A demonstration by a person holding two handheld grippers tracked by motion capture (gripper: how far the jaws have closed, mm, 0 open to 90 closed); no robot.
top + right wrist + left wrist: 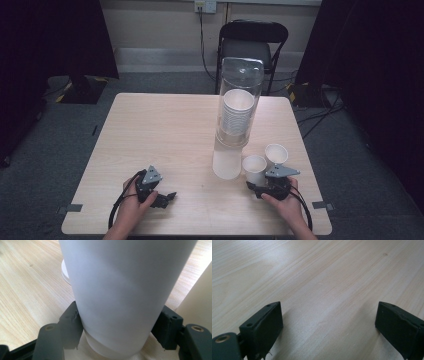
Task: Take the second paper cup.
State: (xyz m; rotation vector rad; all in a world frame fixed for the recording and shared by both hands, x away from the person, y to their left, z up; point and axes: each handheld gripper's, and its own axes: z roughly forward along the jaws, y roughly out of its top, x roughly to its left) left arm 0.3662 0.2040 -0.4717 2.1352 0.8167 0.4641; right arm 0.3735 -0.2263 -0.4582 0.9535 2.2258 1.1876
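Observation:
A white paper cup (pixel 254 170) stands on the wooden table (pixel 160 130) near its front right. My right gripper (pixel 256 188) is at the cup's base. In the right gripper view the cup (pixel 120 290) sits between the two jaws, which press on its lower sides, so my right gripper (pixel 117 326) is shut on it. A second white cup (pixel 276 154) stands just behind and to the right, also seen as a pale wall (pixel 200 297). My left gripper (pixel 168 197) rests at the front left, open, with bare wood between its jaws (pixel 329 315).
A tall clear tube dispenser (pixel 241 85) holding a stack of white cups (pixel 237 117) rises from a white base (pixel 226 162), just left of the held cup. A black folding chair (pixel 252 45) stands beyond the table's far edge.

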